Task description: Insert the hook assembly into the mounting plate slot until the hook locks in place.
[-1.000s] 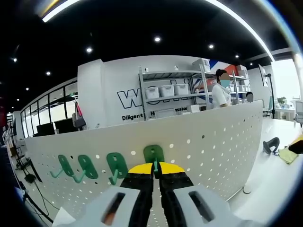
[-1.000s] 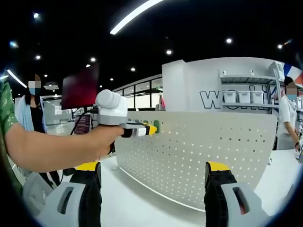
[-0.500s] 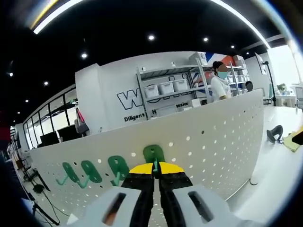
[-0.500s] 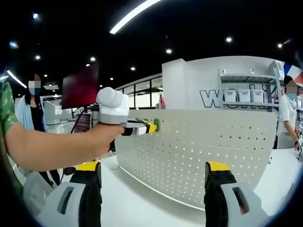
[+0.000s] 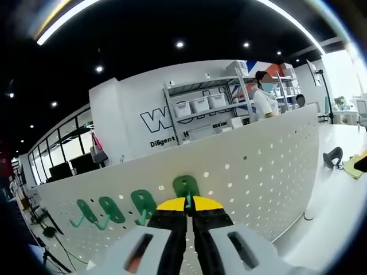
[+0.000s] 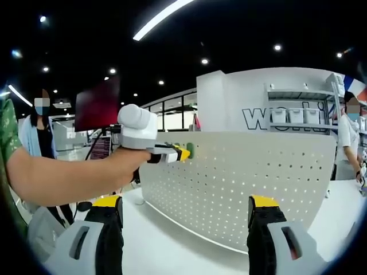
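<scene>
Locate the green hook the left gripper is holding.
In the left gripper view, the green hook sits against the white pegboard near its top edge, pinched by the left gripper, just right of three mounted green hooks.

wall lettering (image 5: 153, 119), left gripper view: large dark outlined "W", the rest hidden behind a shelf rack (image 5: 203, 109) | smaller line below: "Diligent", then a broken word, unreadable | wall lettering (image 6: 261, 119), right gripper view: "work", cut off by the rack

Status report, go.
Left gripper shut on green hook, pressed at pegboard. Right gripper open, empty. Three hooks already mounted. Nothing obstructing.
</scene>
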`<state>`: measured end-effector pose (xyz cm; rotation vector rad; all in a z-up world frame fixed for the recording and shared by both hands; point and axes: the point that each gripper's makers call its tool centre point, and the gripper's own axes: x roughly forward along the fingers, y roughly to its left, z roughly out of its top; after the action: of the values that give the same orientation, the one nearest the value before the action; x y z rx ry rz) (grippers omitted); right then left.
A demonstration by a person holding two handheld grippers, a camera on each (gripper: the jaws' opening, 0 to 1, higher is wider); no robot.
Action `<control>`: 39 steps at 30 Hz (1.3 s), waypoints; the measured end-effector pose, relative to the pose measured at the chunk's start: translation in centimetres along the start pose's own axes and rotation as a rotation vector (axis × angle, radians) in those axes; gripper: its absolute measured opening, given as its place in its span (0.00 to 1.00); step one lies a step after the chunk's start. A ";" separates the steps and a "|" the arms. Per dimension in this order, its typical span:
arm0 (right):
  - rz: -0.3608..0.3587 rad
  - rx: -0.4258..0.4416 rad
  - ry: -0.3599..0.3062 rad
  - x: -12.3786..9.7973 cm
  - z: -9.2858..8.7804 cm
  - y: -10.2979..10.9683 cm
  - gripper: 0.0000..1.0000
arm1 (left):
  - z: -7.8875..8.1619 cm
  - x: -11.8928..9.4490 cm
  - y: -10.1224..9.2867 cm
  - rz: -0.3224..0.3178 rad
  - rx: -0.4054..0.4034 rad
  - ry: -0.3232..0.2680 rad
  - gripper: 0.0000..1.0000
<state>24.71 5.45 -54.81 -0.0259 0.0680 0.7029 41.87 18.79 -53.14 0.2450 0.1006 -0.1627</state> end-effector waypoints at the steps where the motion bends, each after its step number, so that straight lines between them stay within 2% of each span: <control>1: 0.000 0.000 0.000 0.0 0.0 0.0 0.92 | 0.6 -0.1 0.1 -0.002 -0.004 -0.029 0.02; 3: 0.000 -0.001 0.002 0.0 -0.1 0.0 0.92 | 0.1 -0.2 -0.2 -0.015 -0.023 -0.005 0.02; 8: 0.004 -0.004 -0.003 0.1 0.2 0.3 0.92 | 0.1 -0.2 0.0 -0.005 -0.020 -0.006 0.02; 17: 0.006 -0.007 0.008 0.0 -0.1 0.3 0.92 | 0.0 0.0 0.1 -0.008 -0.107 -0.002 0.02; 33: 0.009 -0.008 0.011 0.1 -0.2 0.2 0.91 | -0.2 0.4 0.1 0.004 -0.160 0.011 0.02; 39: 0.009 -0.008 0.018 0.1 -0.5 0.2 0.91 | -0.2 0.5 0.1 0.002 -0.155 0.028 0.02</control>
<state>24.67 5.65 -55.28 -0.0398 0.0823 0.7117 42.34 18.84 -53.38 0.0929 0.1398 -0.1490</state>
